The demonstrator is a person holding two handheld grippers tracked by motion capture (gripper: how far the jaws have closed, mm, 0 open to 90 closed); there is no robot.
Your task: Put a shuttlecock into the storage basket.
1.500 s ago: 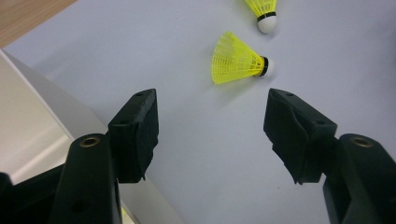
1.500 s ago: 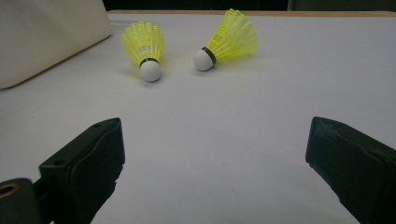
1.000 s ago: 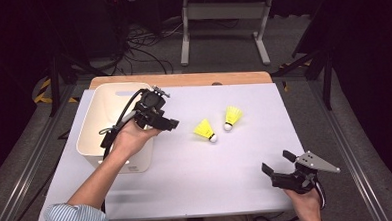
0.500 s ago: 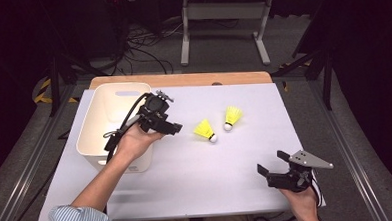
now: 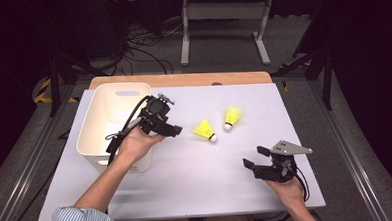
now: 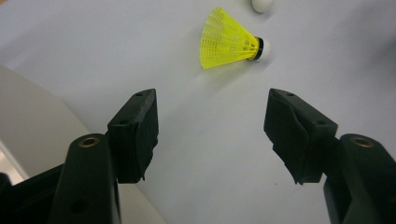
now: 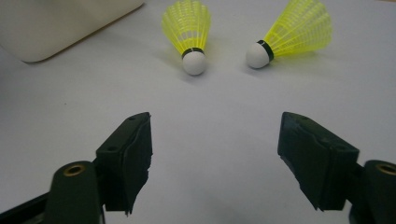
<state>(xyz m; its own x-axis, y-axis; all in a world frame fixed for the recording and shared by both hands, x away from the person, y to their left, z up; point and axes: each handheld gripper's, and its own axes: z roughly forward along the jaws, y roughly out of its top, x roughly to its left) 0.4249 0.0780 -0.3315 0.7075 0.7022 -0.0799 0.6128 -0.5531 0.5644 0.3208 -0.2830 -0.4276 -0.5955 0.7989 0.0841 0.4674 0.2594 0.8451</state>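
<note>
Two yellow shuttlecocks with white cork heads lie on the white table, one point(image 5: 205, 130) left of the other point(image 5: 232, 116). My left gripper point(image 5: 171, 131) hovers at the right edge of a white bin point(image 5: 92, 125), open and aimed at the nearer shuttlecock point(image 6: 229, 39), which lies ahead of its empty jaws. My right gripper point(image 5: 256, 157) is low near the table's front right, open. Its jaws have just been closing a little, with nothing between them. Both shuttlecocks point(image 7: 189, 28) point(image 7: 294, 30) lie beyond its fingertips, corks toward it.
The bin's pale wall point(image 6: 32, 126) stands beside the left jaw, and its corner point(image 7: 56, 23) shows far left in the right gripper view. A wooden strip point(image 5: 182, 80) runs along the table's far edge. Cables and a metal stand sit on the floor behind.
My right hand has moved left across the table toward the shuttlecocks, and its jaws stand narrower than before. The left hand has stayed by the bin.
</note>
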